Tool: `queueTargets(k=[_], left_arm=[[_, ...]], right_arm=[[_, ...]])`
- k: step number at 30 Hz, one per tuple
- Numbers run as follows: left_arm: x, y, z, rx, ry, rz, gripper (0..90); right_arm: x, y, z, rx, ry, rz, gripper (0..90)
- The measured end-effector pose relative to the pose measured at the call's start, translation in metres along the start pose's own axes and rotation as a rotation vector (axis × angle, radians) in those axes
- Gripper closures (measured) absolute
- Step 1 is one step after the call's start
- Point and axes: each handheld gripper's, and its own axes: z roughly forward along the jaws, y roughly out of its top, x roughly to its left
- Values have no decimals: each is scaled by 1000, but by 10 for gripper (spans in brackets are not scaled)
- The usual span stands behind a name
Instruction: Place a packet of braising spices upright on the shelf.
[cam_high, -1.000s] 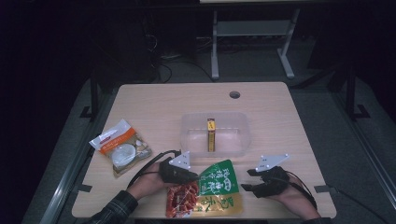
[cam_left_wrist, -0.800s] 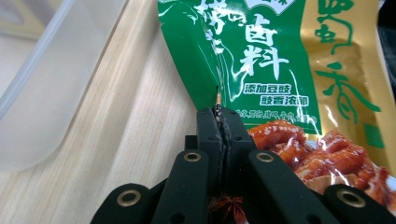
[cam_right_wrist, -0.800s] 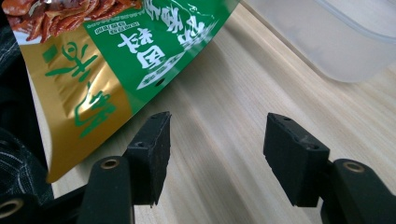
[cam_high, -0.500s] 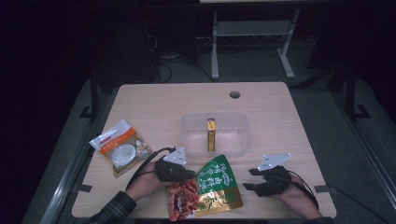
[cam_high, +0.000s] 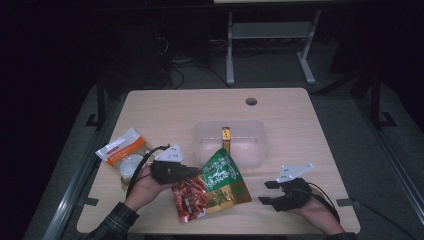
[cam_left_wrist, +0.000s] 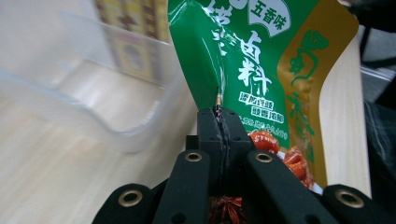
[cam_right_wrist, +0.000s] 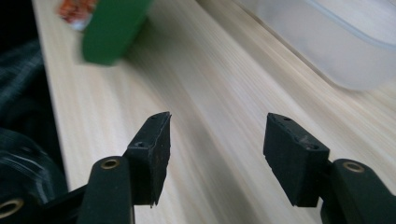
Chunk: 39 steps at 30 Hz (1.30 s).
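The left tool (cam_high: 192, 171) is clamped on the edge of the green snack bag (cam_high: 220, 182), lifting one side off the worktop (cam_high: 295, 115) near the clear box (cam_high: 232, 142), likely to drop it in; the right tool (cam_high: 266, 192) rests apart, empty, out of the way.

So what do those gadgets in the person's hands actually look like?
Both are black. The left gripper and right gripper each carry a pale grey three-cornered plate on top and trail a black cable. Brass-coloured rivets dot the jaw arms. A plaid sleeve covers the left forearm.
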Motion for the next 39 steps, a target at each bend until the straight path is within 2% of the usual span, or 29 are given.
queueTargets(k=[1, 3, 5, 6, 7, 8, 9, 10, 11, 12, 13, 15, 17, 22, 23, 24, 26, 27, 28, 29, 30, 32, 33, 34, 35, 36, 39], left_arm=[[3, 1, -5, -17, 16, -3, 892], [5, 2, -9, -25, 28, -4, 892], [6, 3, -13, -42, 36, -13, 893], [7, 3, -15, -45, 42, -15, 893], [8, 4, -17, -51, 53, -17, 893], [8, 4, -17, -51, 53, -17, 893], [8, 4, -19, -60, 68, -18, 893], [8, 4, -19, -60, 68, -18, 893], [8, 4, -20, -62, 72, -22, 893], [8, 4, -21, -72, 81, -22, 893], [7, 5, -21, -89, 86, -29, 893], [7, 5, -22, -91, 87, -27, 894], [6, 6, -22, -100, 90, -27, 893], [4, 8, -23, -122, 88, -27, 893], [3, 8, -24, -134, 87, -31, 893], [3, 8, -24, -134, 87, -31, 893], [3, 9, -25, -140, 92, -22, 893], [2, 9, -25, -154, 95, -31, 893], [2, 9, -25, -154, 95, -31, 893], [1, 10, -26, -162, 101, -31, 893], [1, 10, -26, -162, 101, -31, 893], [1, 10, -27, -169, 95, -36, 893], [1, 10, -27, -175, 94, -38, 893], [1, 10, -27, -175, 94, -38, 893], [1, 9, -28, -183, 88, -41, 892], [1, 9, -28, -183, 88, -41, 892], [-3, 9, -28, -203, 77, -47, 892]], right_arm=[[2, 2, 0, -12, 20, 3, 400], [3, 2, 1, -18, 28, 2, 397], [5, 7, 5, -57, 75, 27, 378], [5, 7, 5, -57, 75, 27, 378], [6, 13, 6, -95, 93, 31, 369], [6, 13, 6, -95, 93, 31, 369], [9, 20, 7, -133, 107, 30, 369], [9, 20, 7, -133, 107, 30, 369], [12, 27, 11, -161, 114, 29, 368], [12, 27, 11, -161, 114, 29, 368], [16, 35, 18, -164, 117, 7, 367], [18, 37, 20, -164, 121, 0, 365], [20, 44, 28, -180, 135, -1, 364], [22, 56, 40, -214, 126, 5, 376], [21, 59, 44, -226, 125, -1, 414], [21, 59, 44, -226, 125, -1, 414], [19, 61, 47, -242, 142, 10, 444], [19, 64, 51, -254, 155, 18, 488], [19, 64, 51, -254, 155, 18, 488], [20, 66, 55, -260, 163, 25, 542], [20, 66, 55, -260, 163, 25, 542], [20, 67, 57, -269, 171, 20, 641], [19, 68, 57, -276, 178, 28, 704], [19, 68, 57, -276, 178, 28, 704], [18, 68, 56, -287, 190, 50, 754], [18, 68, 56, -287, 190, 50, 754], [14, 68, 51, -310, 215, 71, 827]])
